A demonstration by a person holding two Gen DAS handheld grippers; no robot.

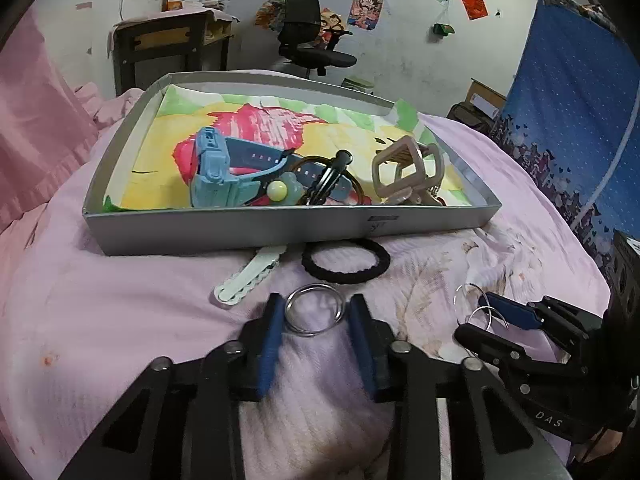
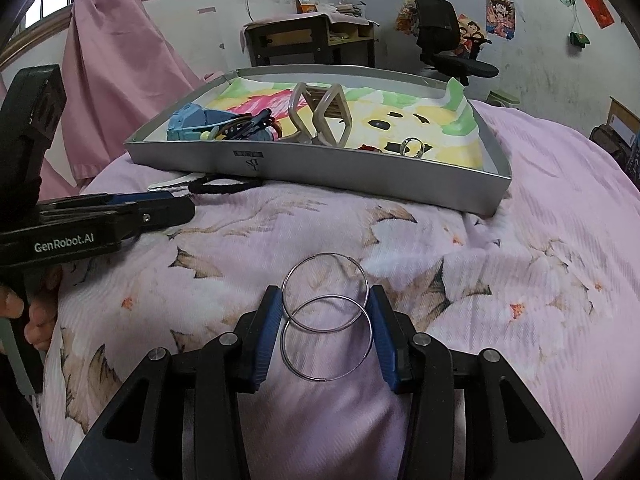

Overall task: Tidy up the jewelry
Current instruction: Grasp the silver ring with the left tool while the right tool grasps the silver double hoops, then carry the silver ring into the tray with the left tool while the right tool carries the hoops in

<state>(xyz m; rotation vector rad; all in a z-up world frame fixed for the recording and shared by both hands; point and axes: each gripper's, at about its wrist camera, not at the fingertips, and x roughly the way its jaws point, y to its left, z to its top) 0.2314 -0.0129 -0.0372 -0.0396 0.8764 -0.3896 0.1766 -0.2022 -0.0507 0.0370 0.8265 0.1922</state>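
A: What are they working on?

B: A bed with a pale pink flowered cover [image 1: 120, 320]. A grey tray [image 1: 240, 232] lies on it, lined with a bright cartoon print. Behind it are a desk [image 1: 172, 36], a black chair [image 1: 308, 32] and posters on a white wall. There is a pink curtain [image 2: 112, 60] on one side and a blue cloth [image 1: 568, 100] on the other.

A: What's in the tray?

B: A blue watch [image 1: 216, 172], a beige claw clip [image 1: 378, 168] and dark bits crowd the near wall. A small ring [image 2: 412, 146] lies apart from them.

A: And outside it?

B: A black tie [image 1: 384, 258] and a white clip [image 1: 248, 276] lie against the tray's near wall.

A: The tongs?

B: The left gripper [image 1: 317, 302] has a steel ring [image 1: 316, 287] on the cover between its pads. The pads sit close on both sides, but I cannot tell if they press it. The right gripper [image 2: 325, 292] pinches two thin hoops [image 2: 325, 332], one overlapping the other.

A: Is there room to move?

B: The tools sit side by side, apart. Bare cover spreads left of the left one and right of the right one. The tray wall rises just past the tie.
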